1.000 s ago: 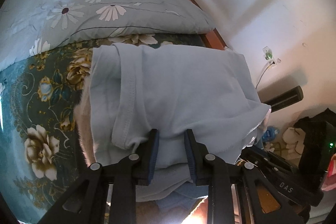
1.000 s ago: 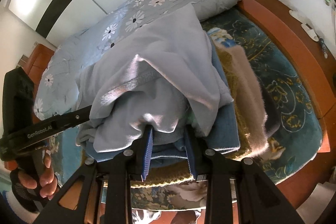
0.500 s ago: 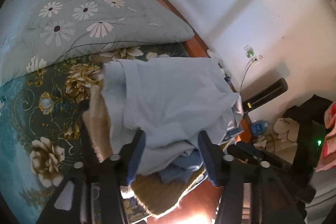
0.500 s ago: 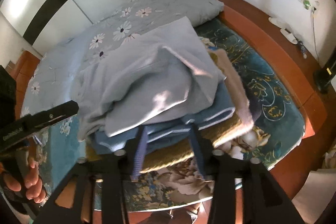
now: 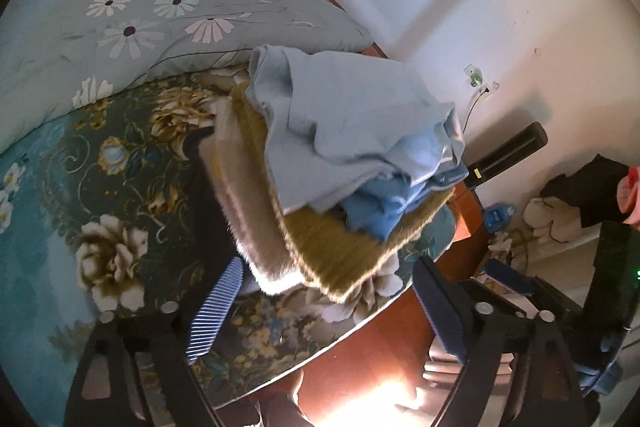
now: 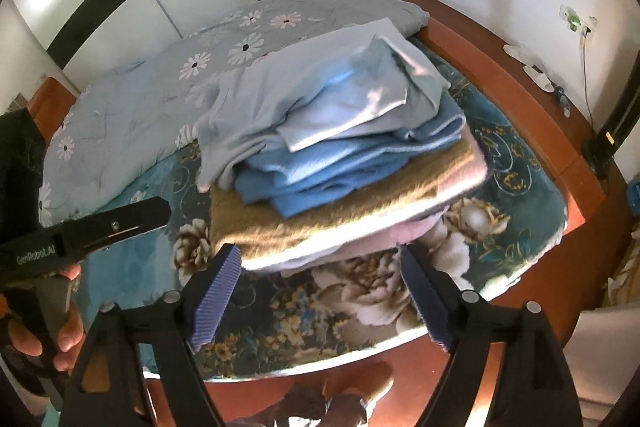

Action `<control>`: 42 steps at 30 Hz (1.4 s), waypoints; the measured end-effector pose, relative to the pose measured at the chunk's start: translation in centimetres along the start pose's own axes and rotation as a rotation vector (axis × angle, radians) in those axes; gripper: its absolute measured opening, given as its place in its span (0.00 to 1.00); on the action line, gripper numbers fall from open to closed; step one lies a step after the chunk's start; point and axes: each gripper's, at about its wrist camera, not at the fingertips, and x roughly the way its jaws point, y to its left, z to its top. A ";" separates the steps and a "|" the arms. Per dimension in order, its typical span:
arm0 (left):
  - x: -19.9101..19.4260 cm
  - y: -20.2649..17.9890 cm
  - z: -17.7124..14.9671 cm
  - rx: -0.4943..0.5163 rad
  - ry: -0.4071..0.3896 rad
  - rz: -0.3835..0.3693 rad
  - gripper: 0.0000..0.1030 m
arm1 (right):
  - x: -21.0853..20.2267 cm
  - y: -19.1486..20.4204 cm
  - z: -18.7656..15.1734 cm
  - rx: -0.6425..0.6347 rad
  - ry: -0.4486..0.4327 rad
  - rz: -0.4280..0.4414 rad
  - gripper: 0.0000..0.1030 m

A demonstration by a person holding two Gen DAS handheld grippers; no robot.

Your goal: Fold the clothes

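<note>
A pile of folded clothes lies near the corner of the bed. On top is a pale blue garment (image 5: 344, 115) (image 6: 320, 95), loosely folded, over a darker blue one (image 5: 384, 203) (image 6: 340, 171). Beneath them are a fuzzy mustard-brown piece (image 5: 340, 247) (image 6: 320, 223) and a pinkish one (image 5: 244, 203) (image 6: 416, 231). My left gripper (image 5: 328, 303) is back from the pile, its jaws opening with nothing between them. My right gripper (image 6: 320, 291) also stands clear of the pile, jaws opening and empty. The left gripper's body (image 6: 92, 231) and the hand on it show at the left of the right wrist view.
The bed has a teal floral sheet (image 5: 104, 195) (image 6: 516, 187) and a pale daisy-print quilt (image 5: 152, 11) (image 6: 200, 63) behind the pile. A red-brown wooden bed frame (image 6: 500, 67) runs by the wall. Clutter, a cable and a black bar (image 5: 508, 151) are on the floor at right.
Both grippers have let go of the pale blue garment, opened wide and pulled back and up from the pile. The garment now rests on top of the stack.
</note>
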 end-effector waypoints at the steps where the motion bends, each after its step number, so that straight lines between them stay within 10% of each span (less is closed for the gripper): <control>1: -0.2 0.0 -0.5 0.000 -0.005 0.003 0.95 | -0.2 0.1 -0.3 -0.001 0.002 0.000 0.81; 11: -2.8 -1.5 -4.6 0.034 -0.108 0.053 1.00 | -2.6 0.2 -4.1 -0.026 -0.032 0.032 0.82; 17: -3.8 -3.9 -7.0 0.102 -0.160 0.066 1.00 | -3.8 -0.4 -6.4 -0.051 -0.081 0.069 1.00; 23: -3.9 -6.3 -7.8 0.187 -0.191 0.205 1.00 | -4.1 -1.2 -7.8 -0.032 -0.129 0.052 1.00; 42: 2.8 -5.1 -10.8 0.096 -0.121 0.286 1.00 | -0.7 -3.1 -11.1 -0.058 -0.099 0.015 1.00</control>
